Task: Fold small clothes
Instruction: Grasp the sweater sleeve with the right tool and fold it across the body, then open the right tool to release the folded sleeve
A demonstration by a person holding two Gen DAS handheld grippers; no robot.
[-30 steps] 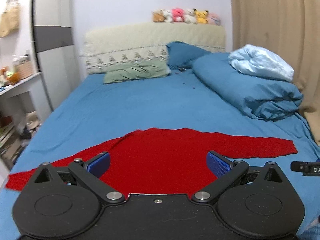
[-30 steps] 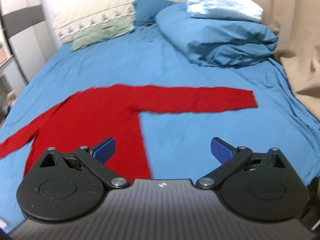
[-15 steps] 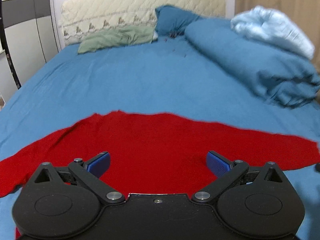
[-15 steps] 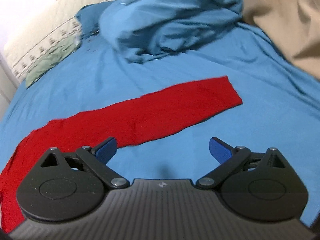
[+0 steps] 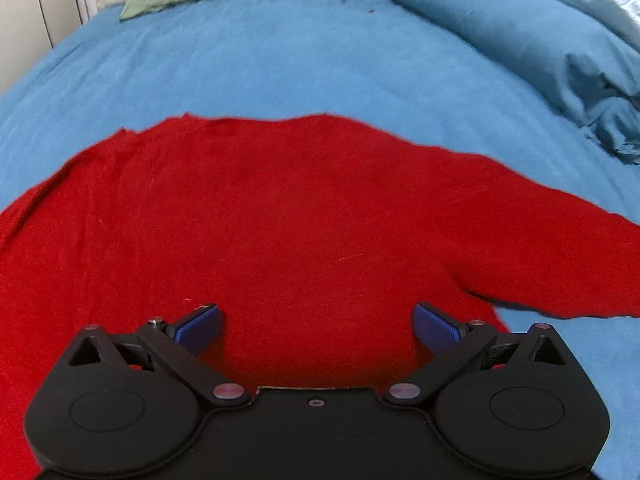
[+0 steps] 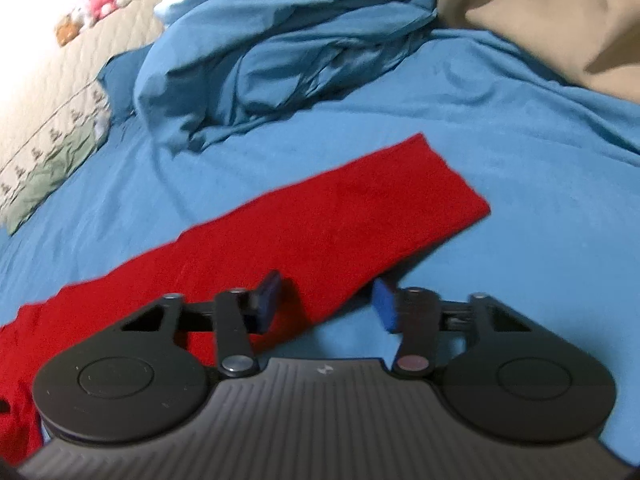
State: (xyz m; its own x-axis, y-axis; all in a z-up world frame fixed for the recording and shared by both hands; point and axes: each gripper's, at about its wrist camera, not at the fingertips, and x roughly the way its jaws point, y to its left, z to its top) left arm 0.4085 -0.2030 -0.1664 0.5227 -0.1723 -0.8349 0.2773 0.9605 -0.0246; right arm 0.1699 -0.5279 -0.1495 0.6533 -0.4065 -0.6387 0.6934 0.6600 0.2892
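Folding had barely begun: the red sweater [image 5: 288, 224] lay flat on the bed [image 5: 280, 60]; both claws had dropped closer; the left claw [image 5: 316, 326] hung wide above its body; the right claw [image 6: 326, 300] was closing around the sleeve's [image 6: 320, 216] near edge, not yet pinched.
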